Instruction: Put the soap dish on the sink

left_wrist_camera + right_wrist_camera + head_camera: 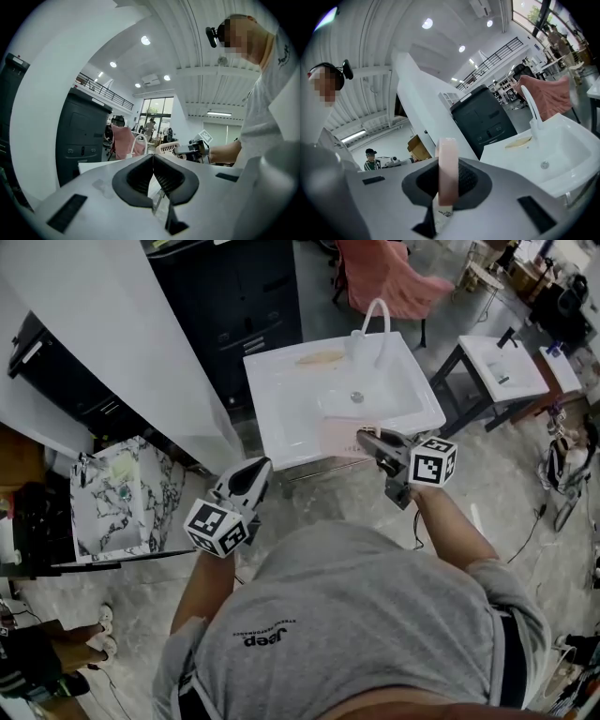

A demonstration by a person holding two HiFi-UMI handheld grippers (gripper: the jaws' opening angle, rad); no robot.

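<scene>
The pink soap dish [339,439] hangs over the front edge of the white sink [281,404], and my right gripper [370,440] is shut on it. In the right gripper view the soap dish [446,159] stands edge-on between the dark pads, with the sink [562,154] and its white faucet [533,110] ahead to the right. My left gripper [257,470] is shut and empty, held off the sink's front left corner. In the left gripper view my left gripper [153,164] has its jaws pressed together, and the slotted soap dish [166,148] shows beyond them.
A yellowish patch [321,357] lies on the sink's back rim near the faucet [375,320]. A black cabinet [234,296] and a slanted white panel [122,343] stand behind and left. A marble-patterned basin [117,493] is at left, another white sink [506,367] at right.
</scene>
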